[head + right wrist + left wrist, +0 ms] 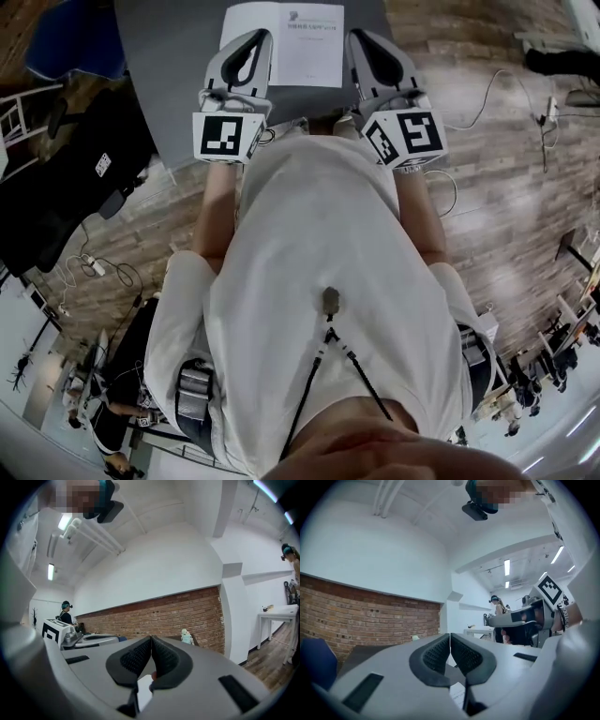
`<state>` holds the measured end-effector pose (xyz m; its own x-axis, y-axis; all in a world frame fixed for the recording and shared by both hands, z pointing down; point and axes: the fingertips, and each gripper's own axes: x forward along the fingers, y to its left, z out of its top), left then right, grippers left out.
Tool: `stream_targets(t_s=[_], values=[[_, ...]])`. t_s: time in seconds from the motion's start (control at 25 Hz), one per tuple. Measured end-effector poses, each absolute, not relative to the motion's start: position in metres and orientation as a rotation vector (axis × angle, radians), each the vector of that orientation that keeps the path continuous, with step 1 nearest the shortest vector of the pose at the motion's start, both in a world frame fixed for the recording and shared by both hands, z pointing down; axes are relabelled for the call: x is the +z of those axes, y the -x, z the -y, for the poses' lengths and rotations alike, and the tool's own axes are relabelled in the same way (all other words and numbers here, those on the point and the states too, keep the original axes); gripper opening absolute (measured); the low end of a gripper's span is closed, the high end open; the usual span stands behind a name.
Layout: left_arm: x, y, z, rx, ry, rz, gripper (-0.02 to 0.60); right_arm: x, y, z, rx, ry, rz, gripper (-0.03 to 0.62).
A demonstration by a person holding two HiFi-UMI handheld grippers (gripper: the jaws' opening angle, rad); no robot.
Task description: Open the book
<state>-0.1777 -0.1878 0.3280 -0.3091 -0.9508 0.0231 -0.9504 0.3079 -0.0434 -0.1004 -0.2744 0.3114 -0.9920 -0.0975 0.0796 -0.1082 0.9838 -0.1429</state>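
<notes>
Holding both grippers near book (291,42); cover shut, opening not begun. Fingers pressed together, empty, on left gripper (251,42) and right gripper (364,42). Next, I judge: part fingers, catch cover edge.

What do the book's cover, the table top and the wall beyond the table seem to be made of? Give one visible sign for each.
Book: paper or thin card, matt white; it lies flat, with print near its top.
Table: smooth plain grey top, perhaps laminate or painted board; no grain shows.
Wall: reddish brick, rough and matt; pale mortar lines run between the courses.
</notes>
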Motion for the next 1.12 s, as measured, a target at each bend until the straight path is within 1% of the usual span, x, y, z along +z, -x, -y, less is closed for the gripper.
stream_targets(t_s=[0.28,0.48,1.12], values=[[0.278,0.157,0.192,-0.033,1.872,-2.411,0.026,0.280,0.098,0.262,0.193,-0.187,3.126,0.037],[0.237,0.150,0.188,0.124,1.809,-2.354,0.026,0.264,0.091,0.256,0.182,-0.210,3.157,0.037],[0.235,0.151,0.174,0.078,1.793,-2.358,0.026,0.255,0.096,0.246,0.160,-0.193,3.173,0.035]])
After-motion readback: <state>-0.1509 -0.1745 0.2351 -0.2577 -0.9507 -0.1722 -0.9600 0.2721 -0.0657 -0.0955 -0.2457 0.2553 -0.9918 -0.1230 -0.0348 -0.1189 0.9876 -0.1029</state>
